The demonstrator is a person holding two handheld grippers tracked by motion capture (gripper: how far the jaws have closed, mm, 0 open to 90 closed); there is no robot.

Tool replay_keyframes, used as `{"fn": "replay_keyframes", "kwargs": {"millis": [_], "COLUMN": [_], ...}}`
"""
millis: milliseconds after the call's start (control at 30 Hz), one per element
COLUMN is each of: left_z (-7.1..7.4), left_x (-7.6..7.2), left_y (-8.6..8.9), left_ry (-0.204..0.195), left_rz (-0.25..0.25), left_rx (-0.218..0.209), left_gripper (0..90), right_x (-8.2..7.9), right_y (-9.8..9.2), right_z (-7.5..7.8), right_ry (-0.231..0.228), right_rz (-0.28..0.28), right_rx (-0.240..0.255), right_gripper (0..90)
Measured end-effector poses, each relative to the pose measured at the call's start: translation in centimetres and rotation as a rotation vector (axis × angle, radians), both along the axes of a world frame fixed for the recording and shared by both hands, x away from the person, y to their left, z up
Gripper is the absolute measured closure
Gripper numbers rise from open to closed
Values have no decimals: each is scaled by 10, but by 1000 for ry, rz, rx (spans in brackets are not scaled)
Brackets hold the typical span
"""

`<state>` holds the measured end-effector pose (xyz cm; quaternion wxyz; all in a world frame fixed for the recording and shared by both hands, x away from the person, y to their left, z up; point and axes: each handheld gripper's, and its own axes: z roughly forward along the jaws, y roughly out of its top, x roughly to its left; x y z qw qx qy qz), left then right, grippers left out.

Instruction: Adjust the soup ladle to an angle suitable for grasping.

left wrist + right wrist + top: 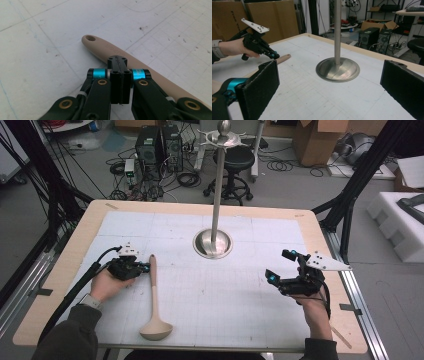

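Ladle bowl: the beige ladle (155, 305) lies flat on the white gridded mat (240, 310), with its bowl nearest the person's edge of the table and its handle running away from that edge.
Left gripper: the left gripper (143, 268) sits in the person's left hand (106, 284), just left of the upper handle; in the left gripper view its 2 jaws are pressed together with nothing between them, and the closed tips hover over the handle near its end hole (90, 38). Whether the tips touch the handle I cannot tell.
Right gripper: the right gripper (280, 266) is held on the right side of the mat, well apart from the ladle; its 2 padded jaws stand wide apart and empty, pointed toward the stand.
Stand: a steel stand (216, 220) with a round base (337, 69) rises upright from the mat's far middle, beyond both grippers.
Table: a light wooden table (75, 250) carries the mat.
Floor beyond: a black stool (235, 165), computer cases and cardboard boxes.
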<state>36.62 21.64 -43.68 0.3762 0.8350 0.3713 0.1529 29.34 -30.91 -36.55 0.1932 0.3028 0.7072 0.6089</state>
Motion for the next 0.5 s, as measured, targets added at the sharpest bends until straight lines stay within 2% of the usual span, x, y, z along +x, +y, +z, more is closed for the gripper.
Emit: {"fn": "replay_keyframes", "kwargs": {"millis": [167, 267, 367, 500], "left_z": [0, -1, -2, 2], "left_x": [4, 4, 4, 3], "left_y": [-8, -13, -15, -15], "left_ry": [2, 6, 7, -10], "left_rz": [-17, -11, -14, -8], "left_rx": [-6, -25, -20, -19], "left_gripper": [898, 898, 897, 897], "right_x": [0, 0, 0, 0], "right_y": [-1, -1, -1, 0], "right_z": [0, 0, 0, 0], "right_ry": [-3, -4, 2, 0], "right_rz": [-2, -1, -1, 3], "right_rx": [2, 3, 3, 1], "right_gripper": [12, 12, 12, 12]}}
